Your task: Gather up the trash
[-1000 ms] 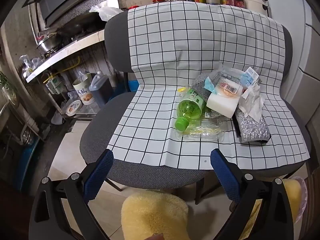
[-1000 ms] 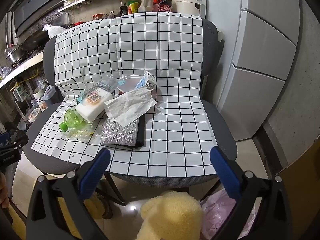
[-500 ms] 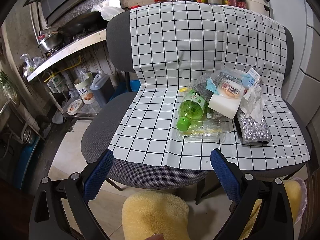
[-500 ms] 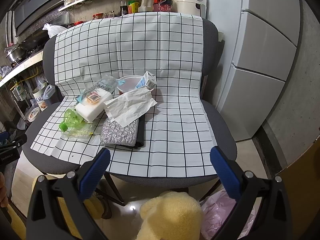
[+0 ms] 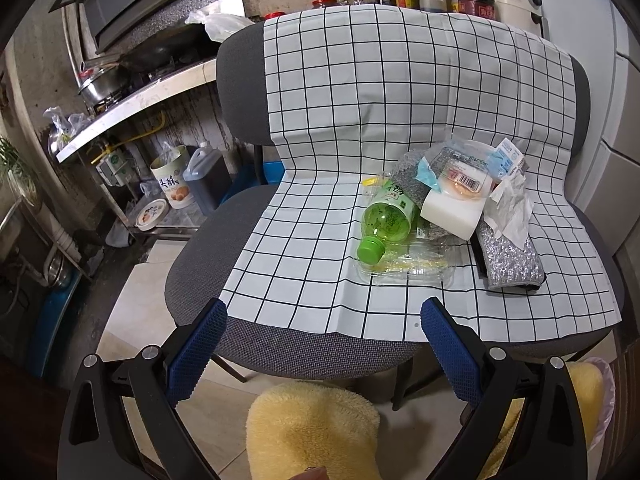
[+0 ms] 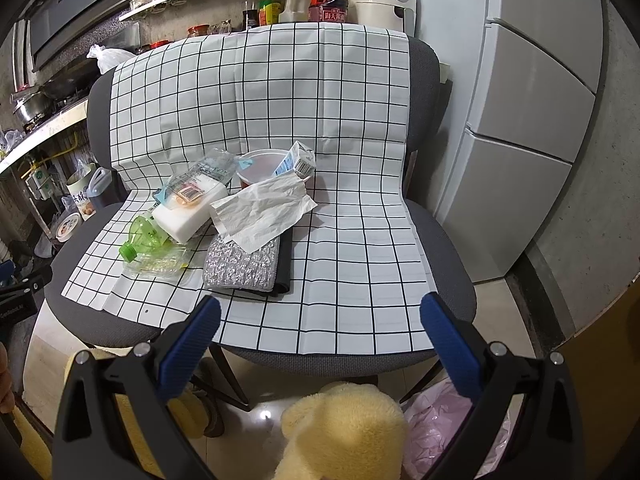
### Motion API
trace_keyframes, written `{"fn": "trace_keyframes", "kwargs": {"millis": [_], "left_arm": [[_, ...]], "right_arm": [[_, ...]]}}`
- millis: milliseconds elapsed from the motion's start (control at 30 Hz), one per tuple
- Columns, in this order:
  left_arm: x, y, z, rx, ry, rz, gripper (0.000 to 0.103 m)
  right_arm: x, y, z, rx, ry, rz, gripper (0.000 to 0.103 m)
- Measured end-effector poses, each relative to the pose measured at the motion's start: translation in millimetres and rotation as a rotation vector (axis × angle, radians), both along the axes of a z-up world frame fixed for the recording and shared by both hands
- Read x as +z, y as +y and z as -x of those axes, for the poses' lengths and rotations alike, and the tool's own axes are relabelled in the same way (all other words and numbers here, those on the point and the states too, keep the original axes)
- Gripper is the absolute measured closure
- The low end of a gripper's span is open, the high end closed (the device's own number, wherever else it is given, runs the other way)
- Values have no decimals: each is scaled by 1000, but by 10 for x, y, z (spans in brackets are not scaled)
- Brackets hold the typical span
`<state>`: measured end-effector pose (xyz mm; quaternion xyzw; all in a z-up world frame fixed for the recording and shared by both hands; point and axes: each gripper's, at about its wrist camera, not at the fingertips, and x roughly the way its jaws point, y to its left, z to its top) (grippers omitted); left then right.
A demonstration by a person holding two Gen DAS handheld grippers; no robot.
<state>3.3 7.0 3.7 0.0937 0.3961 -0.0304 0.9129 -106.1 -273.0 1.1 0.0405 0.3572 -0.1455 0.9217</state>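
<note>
Checked cloth [image 5: 320,240], trash pile [image 5: 444,208], fridge [image 6: 528,120] beside

You have free cloth [image 6: 360,248] on the right of the trash pile [image 6: 224,216]; the chair back [image 6: 424,92] closes the far side.

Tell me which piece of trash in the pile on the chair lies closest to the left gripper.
The green bottle, lying on its side with its cap toward the left gripper. The white block, crumpled paper and silver pouch lie farther right.
</note>
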Motion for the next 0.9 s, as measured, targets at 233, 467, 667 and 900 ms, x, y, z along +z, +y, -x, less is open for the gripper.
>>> {"fn": "trace_keyframes", "kwargs": {"millis": [233,467,667,900], "left_arm": [[-3,2,1,1,0,0,7],[-5,2,3,0,0,-1,7],[-4,4,1,1,1,0,7],[-3,4,2,1,0,0,7]], "right_arm": [[-10,1,-2,-1,-1,-1,6],[-16,-7,-3,-3,0,-1,6],[-35,-19,6,-8,-2,-3,6],[-36,-20,8,-9,0,-4,6]]}}
